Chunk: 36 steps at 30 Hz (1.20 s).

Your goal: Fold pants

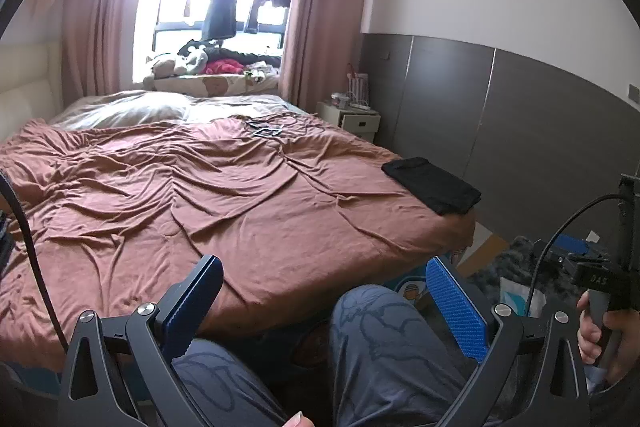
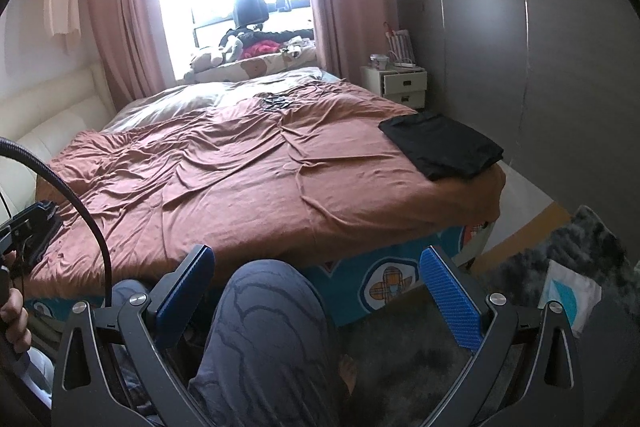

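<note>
Both the left gripper and right gripper are held wide open and empty over the knees at frame bottom, seemingly because the pants are already laid folded at the bed's right corner.

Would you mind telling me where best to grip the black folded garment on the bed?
Probably its near edge, approached from the foot of the bed. The black folded garment lies flat at the bed's right corner, with that edge facing the open right tool.
</note>
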Each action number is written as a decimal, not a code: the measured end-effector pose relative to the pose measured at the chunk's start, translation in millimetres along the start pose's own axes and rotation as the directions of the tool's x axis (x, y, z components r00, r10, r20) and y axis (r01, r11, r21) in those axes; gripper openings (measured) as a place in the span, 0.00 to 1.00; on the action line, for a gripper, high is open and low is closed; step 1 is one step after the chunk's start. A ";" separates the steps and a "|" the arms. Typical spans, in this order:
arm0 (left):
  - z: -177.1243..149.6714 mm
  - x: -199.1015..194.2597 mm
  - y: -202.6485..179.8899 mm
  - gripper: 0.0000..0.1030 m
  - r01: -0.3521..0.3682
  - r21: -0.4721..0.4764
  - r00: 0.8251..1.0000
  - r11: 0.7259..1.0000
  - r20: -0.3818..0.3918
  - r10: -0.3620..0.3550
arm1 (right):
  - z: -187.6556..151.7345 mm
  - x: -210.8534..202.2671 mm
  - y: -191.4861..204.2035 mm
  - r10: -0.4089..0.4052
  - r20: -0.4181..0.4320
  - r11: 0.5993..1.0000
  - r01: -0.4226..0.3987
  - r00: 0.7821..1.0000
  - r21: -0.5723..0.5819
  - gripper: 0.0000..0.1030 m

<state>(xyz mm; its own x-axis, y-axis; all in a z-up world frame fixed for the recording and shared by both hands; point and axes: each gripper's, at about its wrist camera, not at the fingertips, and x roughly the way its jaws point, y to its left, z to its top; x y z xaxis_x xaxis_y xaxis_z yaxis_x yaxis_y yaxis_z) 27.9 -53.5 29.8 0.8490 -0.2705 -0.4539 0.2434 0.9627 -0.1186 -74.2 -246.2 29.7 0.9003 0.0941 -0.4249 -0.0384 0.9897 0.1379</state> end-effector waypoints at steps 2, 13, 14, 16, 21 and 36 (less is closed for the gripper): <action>-0.1 -0.2 0.6 0.99 -0.001 -0.003 1.000 1.000 -0.001 0.001 | -0.2 -2.8 0.8 -0.008 0.019 1.000 0.008 1.000 0.000 1.00; -1.2 -1.7 0.9 0.99 -0.008 -0.016 1.000 1.000 0.000 0.008 | -1.1 -3.8 -3.8 0.001 0.011 1.000 -0.001 1.000 -0.001 1.00; -1.2 -2.2 0.5 0.99 -0.009 -0.013 1.000 1.000 0.002 0.009 | -1.0 -4.3 -4.1 0.003 0.010 1.000 -0.003 1.000 -0.001 1.00; -0.9 -3.2 -0.2 0.99 -0.009 -0.011 1.000 1.000 0.004 0.010 | -0.2 -4.1 -4.0 0.001 0.010 1.000 -0.001 1.000 -0.003 1.00; -1.6 -6.1 -0.7 0.99 -0.010 -0.009 1.000 1.000 0.011 0.011 | 0.4 -5.7 -4.2 0.003 0.017 1.000 -0.003 1.000 -0.005 1.00; -1.8 -8.7 -2.1 0.99 -0.015 -0.013 1.000 1.000 0.015 0.015 | -0.2 -8.3 -4.3 0.009 0.020 1.000 -0.008 1.000 -0.021 1.00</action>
<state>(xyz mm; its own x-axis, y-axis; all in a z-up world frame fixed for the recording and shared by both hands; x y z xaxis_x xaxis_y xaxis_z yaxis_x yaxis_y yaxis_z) 19.1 -53.2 32.4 0.8596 -0.2559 -0.4423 0.2242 0.9667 -0.1235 -81.6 -251.1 32.5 0.9086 0.1005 -0.4054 -0.0549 0.9909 0.1227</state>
